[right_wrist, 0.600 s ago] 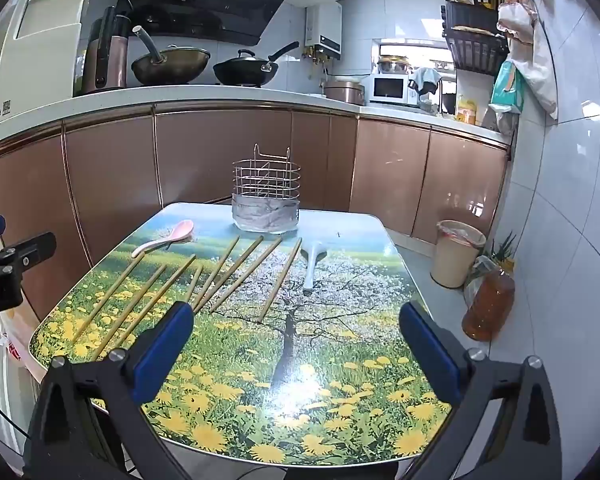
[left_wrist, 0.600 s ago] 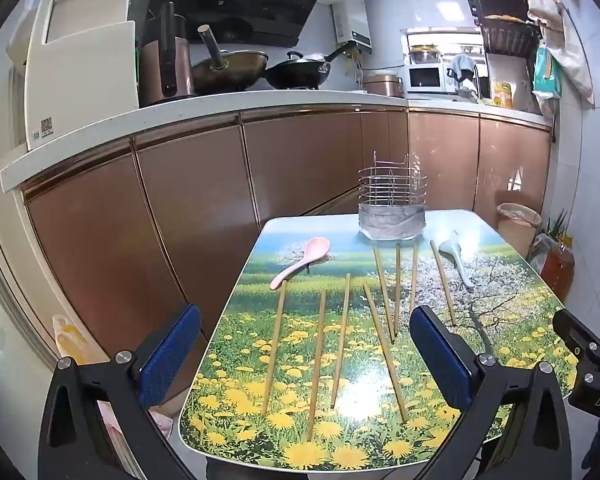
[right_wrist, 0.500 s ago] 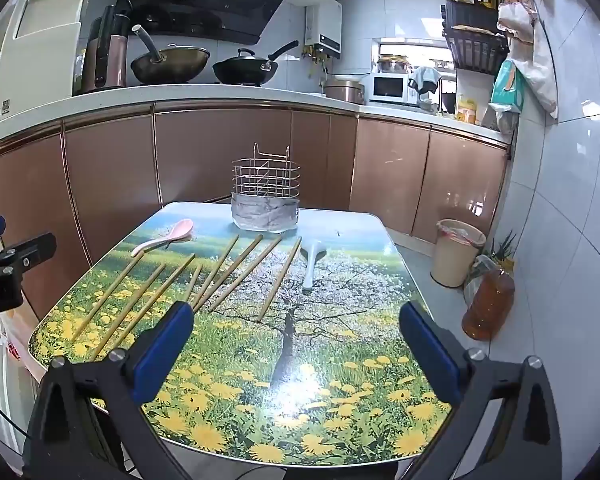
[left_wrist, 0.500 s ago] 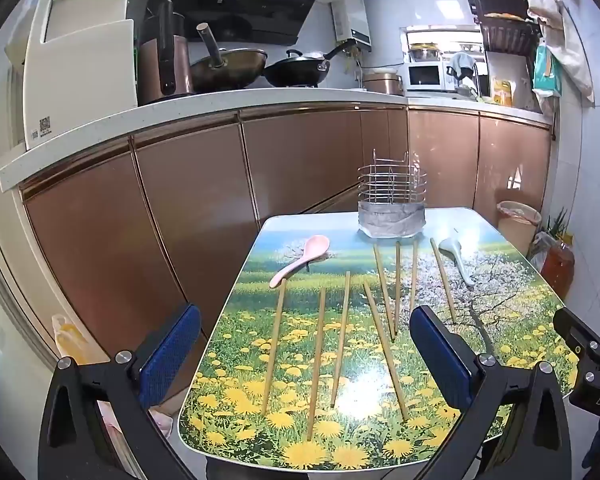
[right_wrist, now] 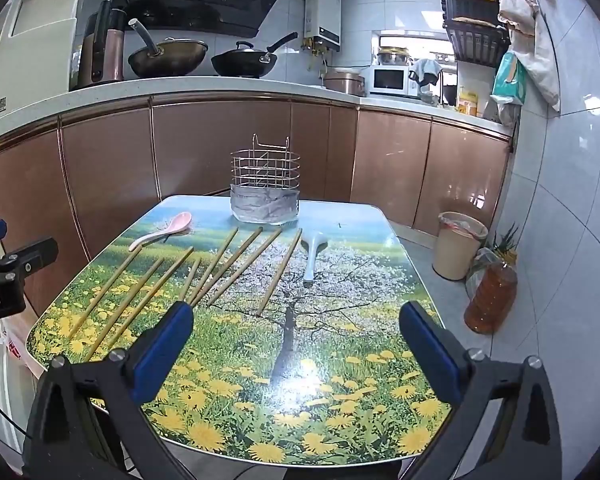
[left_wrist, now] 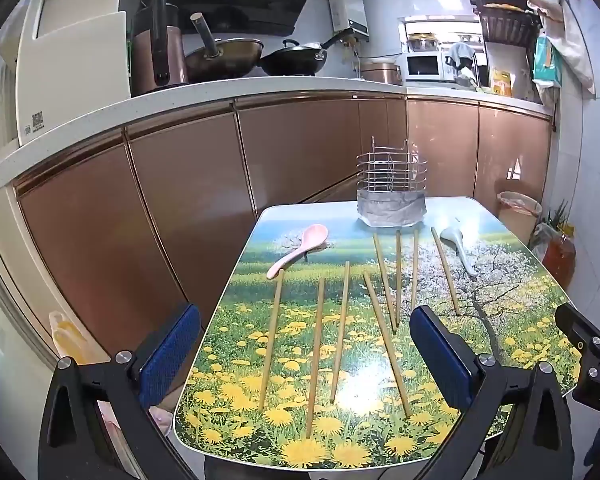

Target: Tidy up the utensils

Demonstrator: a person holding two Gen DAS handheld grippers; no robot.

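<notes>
Several wooden chopsticks lie spread across a table printed with a flower meadow. A pink spoon rests at the far left and a white spoon at the far right. Behind them stands a wire utensil holder, its base wrapped in grey. My left gripper hovers open over the near left chopsticks. Over the near right part of the table my right gripper is open too. Nothing is between either pair of fingers.
Copper-coloured kitchen cabinets run behind and left of the table, with pans on the counter. A bin and an amber bottle stand on the floor to the right. The other gripper shows at each frame's edge.
</notes>
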